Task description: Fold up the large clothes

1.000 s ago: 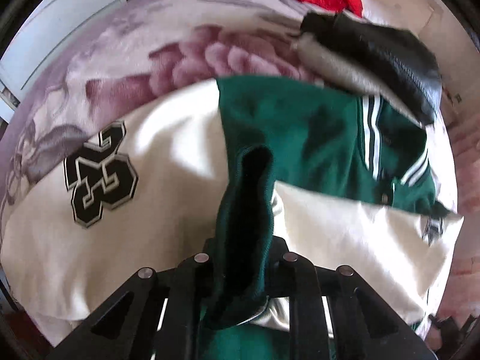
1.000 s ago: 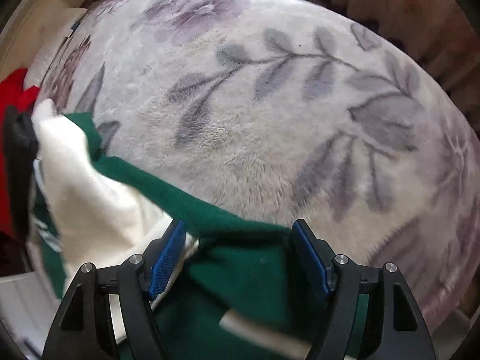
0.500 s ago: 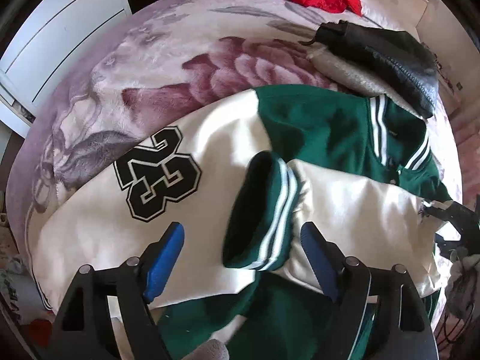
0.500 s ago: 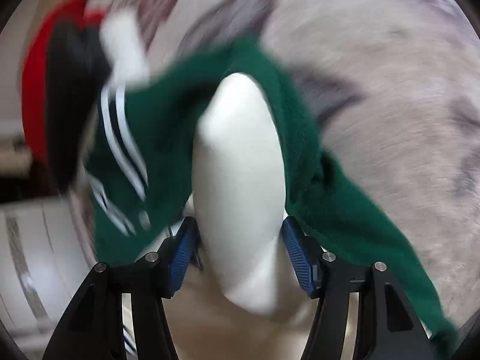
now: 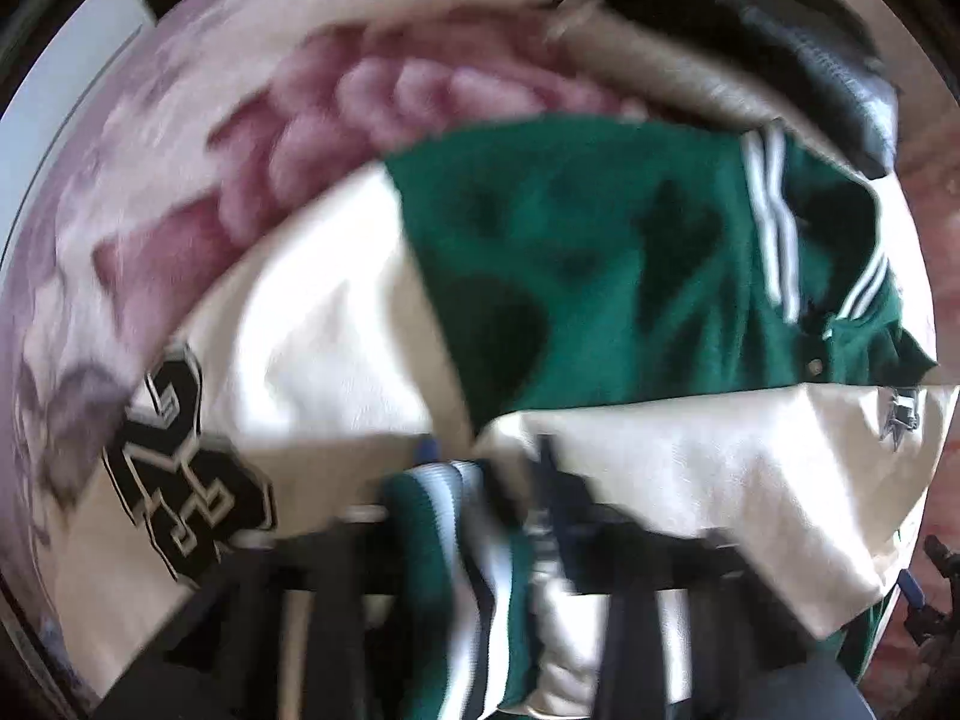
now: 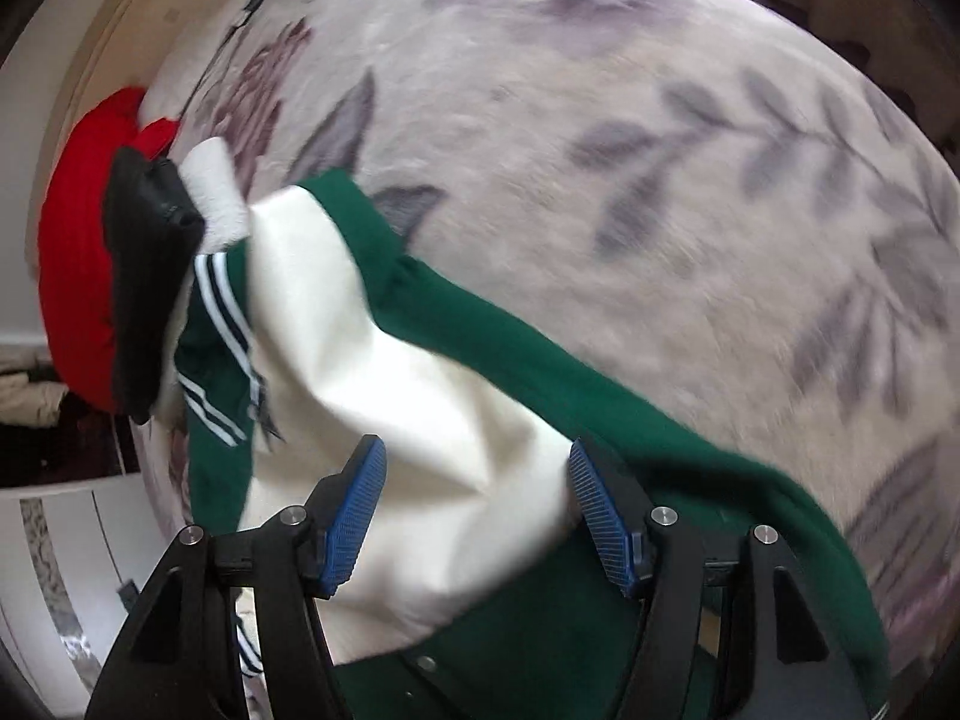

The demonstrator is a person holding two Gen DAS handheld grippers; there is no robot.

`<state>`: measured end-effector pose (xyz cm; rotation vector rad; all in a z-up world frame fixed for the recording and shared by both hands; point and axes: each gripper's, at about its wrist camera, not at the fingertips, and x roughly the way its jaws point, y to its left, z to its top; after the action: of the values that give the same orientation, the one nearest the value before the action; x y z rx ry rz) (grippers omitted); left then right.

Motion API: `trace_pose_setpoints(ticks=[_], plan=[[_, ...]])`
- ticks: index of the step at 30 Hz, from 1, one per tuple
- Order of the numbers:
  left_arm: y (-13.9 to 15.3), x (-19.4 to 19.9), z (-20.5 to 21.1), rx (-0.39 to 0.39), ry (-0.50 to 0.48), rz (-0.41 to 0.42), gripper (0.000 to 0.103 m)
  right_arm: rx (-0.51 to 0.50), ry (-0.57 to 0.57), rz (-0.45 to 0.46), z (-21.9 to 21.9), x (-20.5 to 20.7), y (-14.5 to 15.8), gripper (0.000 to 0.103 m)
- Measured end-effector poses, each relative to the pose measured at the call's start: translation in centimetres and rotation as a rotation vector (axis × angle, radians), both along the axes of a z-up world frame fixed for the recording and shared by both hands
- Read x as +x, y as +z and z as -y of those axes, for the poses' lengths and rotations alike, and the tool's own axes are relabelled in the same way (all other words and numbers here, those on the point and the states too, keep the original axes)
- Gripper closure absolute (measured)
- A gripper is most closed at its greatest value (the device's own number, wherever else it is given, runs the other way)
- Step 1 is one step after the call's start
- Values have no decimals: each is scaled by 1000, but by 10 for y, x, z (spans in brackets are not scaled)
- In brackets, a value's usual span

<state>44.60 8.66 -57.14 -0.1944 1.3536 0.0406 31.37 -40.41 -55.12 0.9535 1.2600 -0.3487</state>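
Jaws of the left gripper [image 5: 480, 468] are closing on the striped green cuff [image 5: 456, 540] between them, though blur hides whether the pads press yet. The right gripper [image 6: 474, 498] stands fairly wide around a cream sleeve [image 6: 420, 420]; its pads seem to flank the cloth rather than pinch it.

Landmark: the varsity jacket [image 5: 588, 252], spread on the floral blanket [image 6: 600, 120].

Risks:
- Cuff slips out if the left jaws catch only its edge — the sleeve would then drop unfolded.
- Cream sleeve slides free of the wide right jaws.
- Dragging could bunch the jacket against the black garment [image 6: 144, 276] touching its collar.

Count: one jacket, one black garment beside its collar, one red garment [image 6: 72, 252] beyond that, two grippers.
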Motion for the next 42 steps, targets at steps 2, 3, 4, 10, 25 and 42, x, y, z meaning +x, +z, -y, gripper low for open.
trace_pose_setpoints(ticks=[2,3,4,10,25,42], plan=[[30,-3,-3,-23,5,126,86,-27,-2,13,-10,-3,-4,37],[48,-4,-5,-19,8,198,87,-38,0,20,-13,-2,-4,37],[59,-5,-9,-12,21,241,87,-50,4,33,-19,-3,-2,37],[46,4,-57,-22,188,244,87,-83,49,39,-47,10,-4,37],[68,-136,-143,-93,431,108,25,-62,198,-24,-124,3,14,32],[-79,-372,-276,-493,1305,-12,25,-32,763,35,-404,55,42,32]])
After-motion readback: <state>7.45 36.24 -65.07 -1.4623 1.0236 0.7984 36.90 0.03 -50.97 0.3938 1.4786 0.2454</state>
